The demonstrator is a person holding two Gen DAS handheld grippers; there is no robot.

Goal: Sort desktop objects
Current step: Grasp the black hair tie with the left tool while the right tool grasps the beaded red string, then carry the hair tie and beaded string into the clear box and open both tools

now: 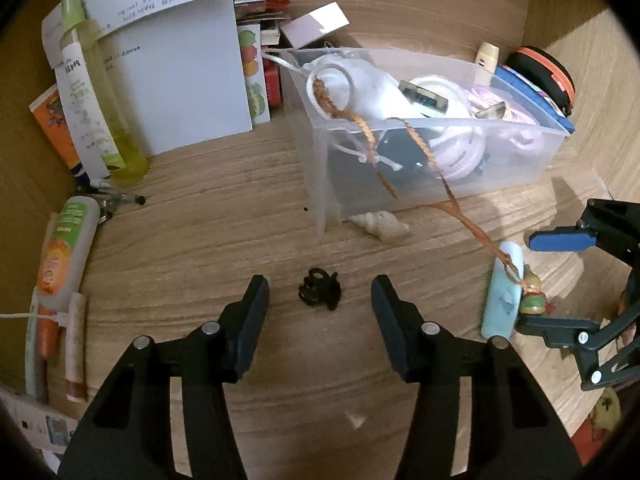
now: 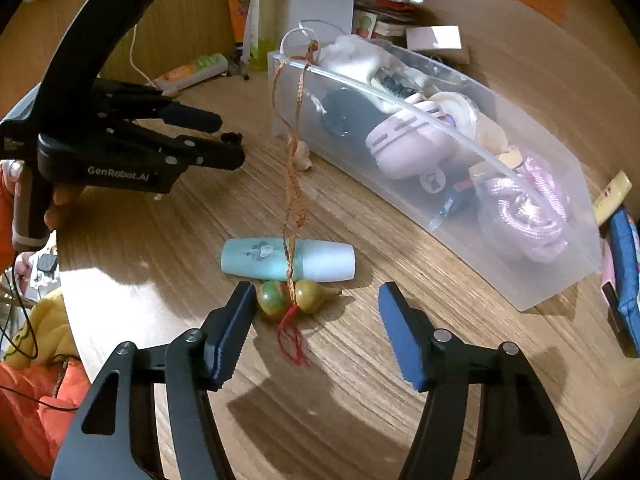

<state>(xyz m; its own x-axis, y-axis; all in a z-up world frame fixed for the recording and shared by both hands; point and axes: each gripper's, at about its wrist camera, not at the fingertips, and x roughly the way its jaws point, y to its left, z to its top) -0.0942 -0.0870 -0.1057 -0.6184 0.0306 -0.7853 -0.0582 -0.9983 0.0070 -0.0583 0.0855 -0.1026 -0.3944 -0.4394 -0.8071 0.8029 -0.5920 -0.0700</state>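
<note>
Your left tool (image 1: 320, 304) sits open over the counter (image 1: 224, 248), w/ the black hair clip (image 1: 319, 294) between its fingers, pads not touching it. Your right tool (image 2: 316, 312) is open too, fingers either side of the two gourd beads (image 2: 294, 296); the left pad is right at the green bead (contact unclear). The beads' braided cord (image 2: 292, 184) runs up over the clear bin's (image 2: 532, 280) rim, crossing a pale tube (image 2: 320, 260) that lies just behind the beads. The bin is packed w/ misc. stuff. A seashell (image 1: 380, 228) lies beside the bin.
</note>
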